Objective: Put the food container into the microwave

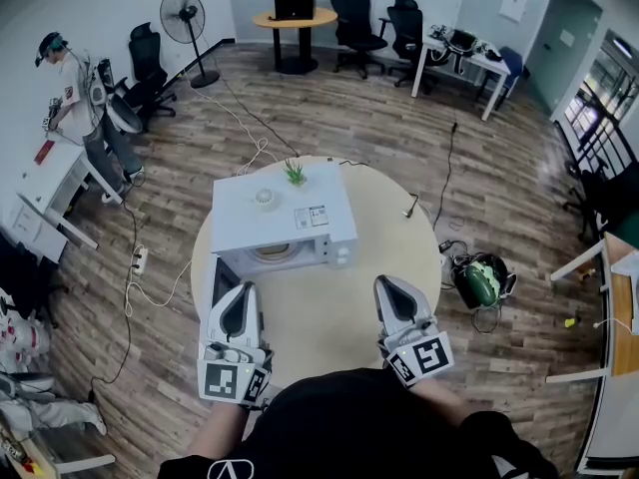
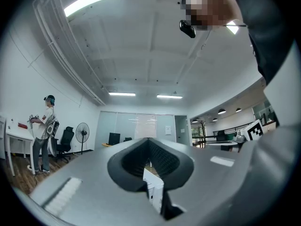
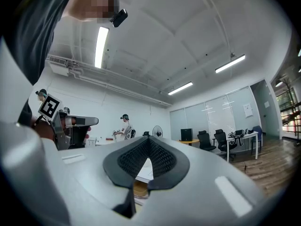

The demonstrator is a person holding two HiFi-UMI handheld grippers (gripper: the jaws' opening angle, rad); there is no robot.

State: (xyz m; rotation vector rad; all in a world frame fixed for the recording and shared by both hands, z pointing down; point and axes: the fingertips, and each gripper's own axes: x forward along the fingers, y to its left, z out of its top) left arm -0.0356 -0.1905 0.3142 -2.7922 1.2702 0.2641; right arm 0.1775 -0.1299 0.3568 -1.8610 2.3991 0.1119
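A white microwave (image 1: 285,213) stands at the far side of the round table (image 1: 329,317), its dark door (image 1: 224,281) swung open to the left. A round tan food container (image 1: 272,252) sits inside the cavity. My left gripper (image 1: 240,295) and right gripper (image 1: 390,289) hover over the table's near part, in front of the microwave and apart from it. Both are shut with nothing between the pads. In the left gripper view the closed gripper (image 2: 149,141) frames a slice of the microwave (image 2: 153,188). In the right gripper view the closed gripper (image 3: 149,140) frames the container (image 3: 140,188).
A small green plant (image 1: 295,173) and a white round object (image 1: 265,199) rest on the microwave's top. Cables run across the wooden floor on the left, and a green bag (image 1: 481,279) lies right of the table. A person (image 1: 80,98) stands at a desk far left.
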